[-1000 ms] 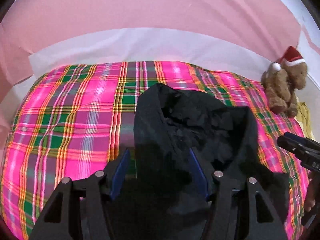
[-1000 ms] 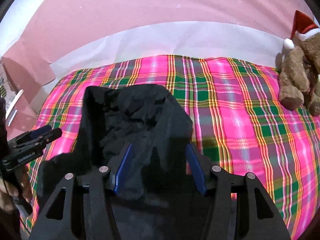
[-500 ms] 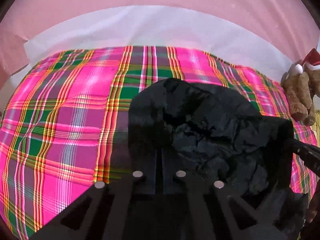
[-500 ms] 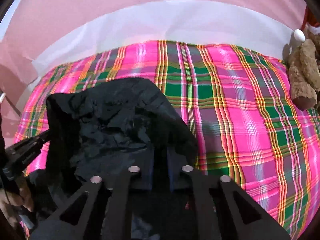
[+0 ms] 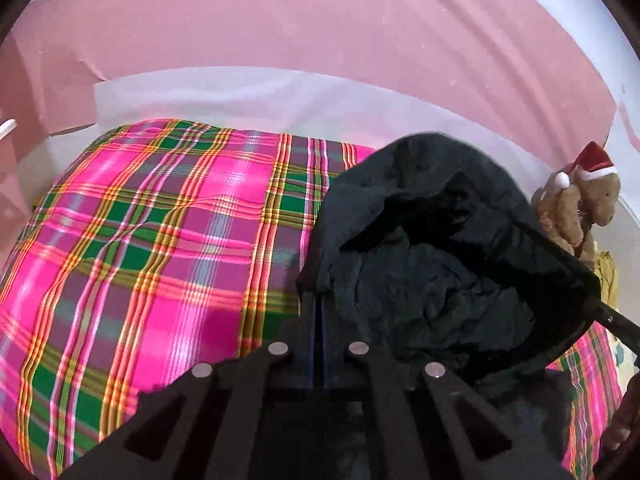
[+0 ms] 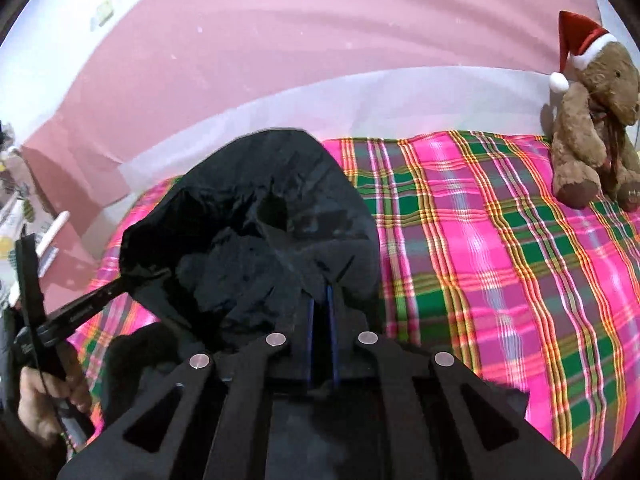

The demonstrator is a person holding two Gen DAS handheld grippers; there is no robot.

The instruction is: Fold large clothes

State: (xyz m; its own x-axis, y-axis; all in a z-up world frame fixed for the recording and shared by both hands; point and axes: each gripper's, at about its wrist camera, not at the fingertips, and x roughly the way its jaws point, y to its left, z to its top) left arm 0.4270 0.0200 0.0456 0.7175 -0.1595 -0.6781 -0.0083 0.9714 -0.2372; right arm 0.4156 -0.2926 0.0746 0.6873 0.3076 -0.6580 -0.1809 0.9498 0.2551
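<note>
A black garment hangs bunched between both grippers, lifted above the pink plaid bedspread. My left gripper is shut on its left edge. My right gripper is shut on its right edge; the garment fills the left centre of the right wrist view. The right gripper's tip shows in the left wrist view, pinching the cloth. The left gripper shows in the right wrist view, held by a hand. The garment's lower part drapes out of sight below the grippers.
A brown teddy bear with a red Santa hat sits at the bed's far right corner; it also shows in the left wrist view. A pink wall and white sheet lie behind. The plaid bedspread spreads right.
Both grippers went from open to shut on the garment's edges, then lifted it. The cloth now hangs higher and stretched between them.
</note>
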